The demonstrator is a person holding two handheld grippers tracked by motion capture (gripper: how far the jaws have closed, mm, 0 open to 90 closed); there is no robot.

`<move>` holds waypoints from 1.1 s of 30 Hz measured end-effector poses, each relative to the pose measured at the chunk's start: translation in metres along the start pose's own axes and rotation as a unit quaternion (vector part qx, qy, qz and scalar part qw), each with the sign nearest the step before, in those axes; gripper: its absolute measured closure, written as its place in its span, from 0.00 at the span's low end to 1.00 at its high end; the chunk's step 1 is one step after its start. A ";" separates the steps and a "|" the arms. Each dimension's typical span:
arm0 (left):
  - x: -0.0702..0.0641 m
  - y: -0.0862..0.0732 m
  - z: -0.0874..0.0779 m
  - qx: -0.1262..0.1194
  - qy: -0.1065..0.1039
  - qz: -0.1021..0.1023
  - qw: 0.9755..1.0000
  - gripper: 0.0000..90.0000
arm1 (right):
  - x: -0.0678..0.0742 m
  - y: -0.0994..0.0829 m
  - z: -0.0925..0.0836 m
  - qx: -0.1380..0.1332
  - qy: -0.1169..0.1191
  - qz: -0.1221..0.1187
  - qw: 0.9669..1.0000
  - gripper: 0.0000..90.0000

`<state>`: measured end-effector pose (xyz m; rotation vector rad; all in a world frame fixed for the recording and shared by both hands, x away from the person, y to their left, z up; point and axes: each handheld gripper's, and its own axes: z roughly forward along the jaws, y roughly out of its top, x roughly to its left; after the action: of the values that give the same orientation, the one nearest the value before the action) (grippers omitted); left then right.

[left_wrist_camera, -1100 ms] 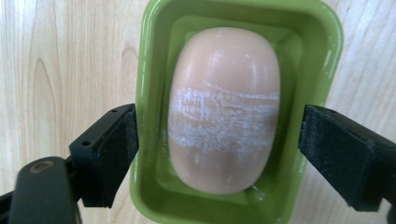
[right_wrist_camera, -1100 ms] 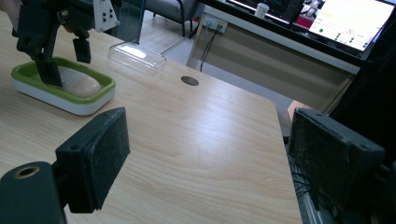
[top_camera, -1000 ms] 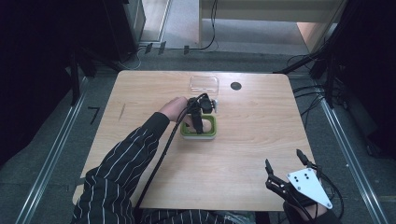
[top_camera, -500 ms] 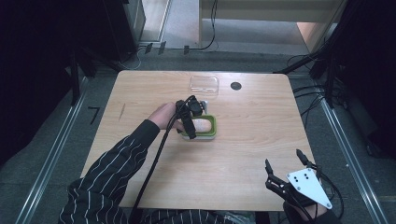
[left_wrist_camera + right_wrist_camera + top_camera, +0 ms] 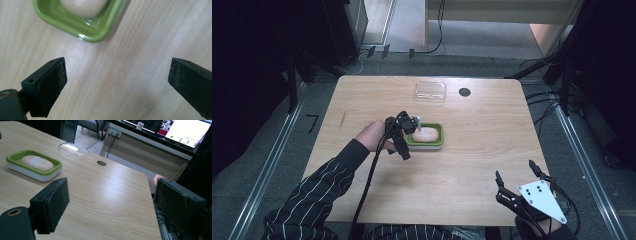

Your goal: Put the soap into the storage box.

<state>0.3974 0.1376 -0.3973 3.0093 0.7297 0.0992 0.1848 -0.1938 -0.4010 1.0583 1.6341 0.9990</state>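
The soap lies in the green dish a little left of the table's centre, so the dish keeps it from sliding on the wood. The clear lid sits apart at about 12 o'clock from the dish, near the far edge, beside a dark round hole at its 3 o'clock; lying off the dish, it leaves the soap open to reach from above.

The left gripper hangs just beside the dish at its 9 o'clock, tilted down at the table. In the left gripper view its jaws stand wide apart with only bare wood between them, and the dish's corner lies ahead at 12 o'clock; they hold nothing. That pose suits either an approach or a release, and I cannot tell which.

The right gripper rests at the near right corner, about 5 o'clock from the dish and well apart from it. Its jaws also gape empty, aimed across the table, likely parked out of the way.
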 end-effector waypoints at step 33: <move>-0.030 -0.102 0.031 0.017 -0.011 -0.068 0.997 0.04 | 0.000 0.000 0.000 0.000 -0.001 0.002 1.000 0.15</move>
<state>0.3268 0.2138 -0.4358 2.9769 0.9414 0.0496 0.1845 -0.1933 -0.4009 1.0638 1.6311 1.0002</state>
